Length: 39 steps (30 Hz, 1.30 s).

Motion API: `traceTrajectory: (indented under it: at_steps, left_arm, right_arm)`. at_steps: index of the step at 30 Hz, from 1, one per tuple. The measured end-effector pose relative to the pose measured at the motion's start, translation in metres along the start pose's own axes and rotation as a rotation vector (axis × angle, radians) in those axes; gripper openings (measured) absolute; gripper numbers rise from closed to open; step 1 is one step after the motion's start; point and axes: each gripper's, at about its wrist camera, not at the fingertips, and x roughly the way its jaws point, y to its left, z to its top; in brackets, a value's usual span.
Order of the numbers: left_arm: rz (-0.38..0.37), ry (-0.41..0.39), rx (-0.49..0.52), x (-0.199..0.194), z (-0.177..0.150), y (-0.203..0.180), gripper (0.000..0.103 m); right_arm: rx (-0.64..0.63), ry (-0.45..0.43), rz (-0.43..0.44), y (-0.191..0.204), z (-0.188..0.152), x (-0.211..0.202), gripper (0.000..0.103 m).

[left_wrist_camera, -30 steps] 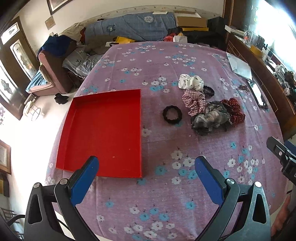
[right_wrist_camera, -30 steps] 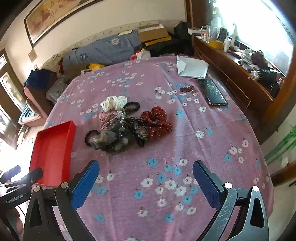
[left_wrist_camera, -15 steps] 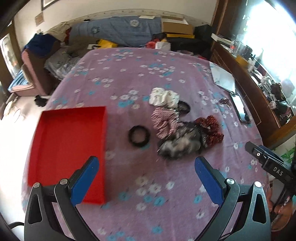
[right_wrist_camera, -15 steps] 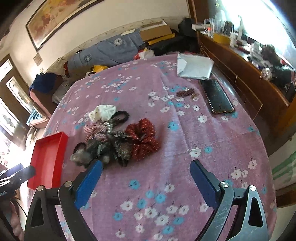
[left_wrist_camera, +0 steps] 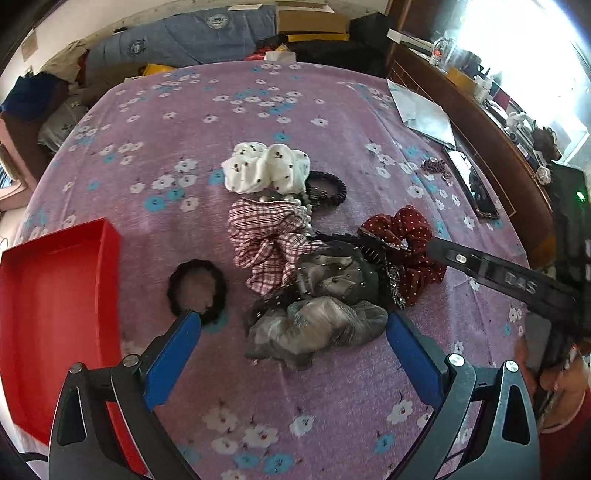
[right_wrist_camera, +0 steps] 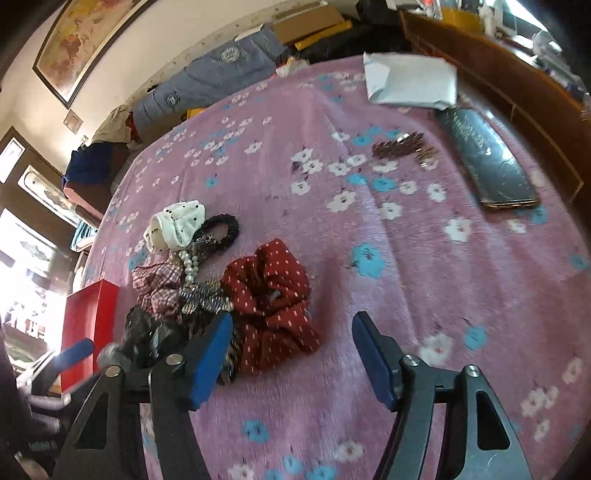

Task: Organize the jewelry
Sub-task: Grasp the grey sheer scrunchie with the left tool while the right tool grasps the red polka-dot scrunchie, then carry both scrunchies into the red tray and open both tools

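Pile: 4 scrunchies [left_wrist_camera: 273, 243], 2 black hair ties [left_wrist_camera: 195, 284], 1 red tray [left_wrist_camera: 55, 295]. Left gripper [left_wrist_camera: 293, 332] open, closing slightly; right gripper [right_wrist_camera: 291, 354] open, narrowing, nothing gripped.

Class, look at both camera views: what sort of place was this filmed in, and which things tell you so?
Most likely a lived-in room in a home. A framed picture hangs on the wall, a flowered cloth covers the table, and clothes and a folded quilt are heaped behind it.
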Motion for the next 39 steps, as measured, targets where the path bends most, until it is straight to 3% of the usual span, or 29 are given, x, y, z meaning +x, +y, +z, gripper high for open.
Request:
traceTrajectory:
  at_steps: [2, 4, 6, 8, 10, 19, 23, 30, 39]
  left_arm:
    - [-0.017, 0.019, -0.007, 0.007, 0.003, 0.000, 0.083]
    - [-0.033, 0.046, -0.022, 0.014, 0.006, 0.001, 0.049]
    - [-0.044, 0.070, -0.045, 0.019, 0.006, 0.003, 0.029]
    - [-0.056, 0.067, -0.064, 0.017, 0.005, 0.004, 0.019]
    - [-0.074, 0.060, -0.080, 0.009, 0.005, 0.006, 0.015]
    - [-0.151, -0.012, -0.154, -0.060, -0.009, 0.028, 0.015]
    - [-0.147, -0.052, -0.171, -0.093, -0.019, 0.050, 0.015]
    - [-0.045, -0.103, -0.216, -0.131, -0.036, 0.116, 0.015]
    - [0.064, -0.123, -0.303, -0.153, -0.047, 0.222, 0.015]
  right_arm:
    - [0.004, 0.010, -0.002, 0.000, 0.005, 0.011, 0.065]
    - [0.005, 0.023, 0.004, 0.001, 0.009, 0.020, 0.059]
    - [-0.002, 0.038, 0.007, 0.004, 0.012, 0.028, 0.047]
    - [-0.013, 0.048, -0.001, 0.006, 0.013, 0.033, 0.025]
    - [-0.013, 0.049, 0.003, 0.007, 0.013, 0.033, 0.013]
    - [0.030, -0.037, 0.013, 0.008, 0.006, -0.018, 0.009]
    - [0.051, -0.088, 0.024, 0.014, 0.003, -0.049, 0.009]
    - [-0.006, -0.130, 0.054, 0.059, -0.004, -0.083, 0.009]
    - [-0.125, -0.075, 0.151, 0.163, -0.022, -0.058, 0.009]
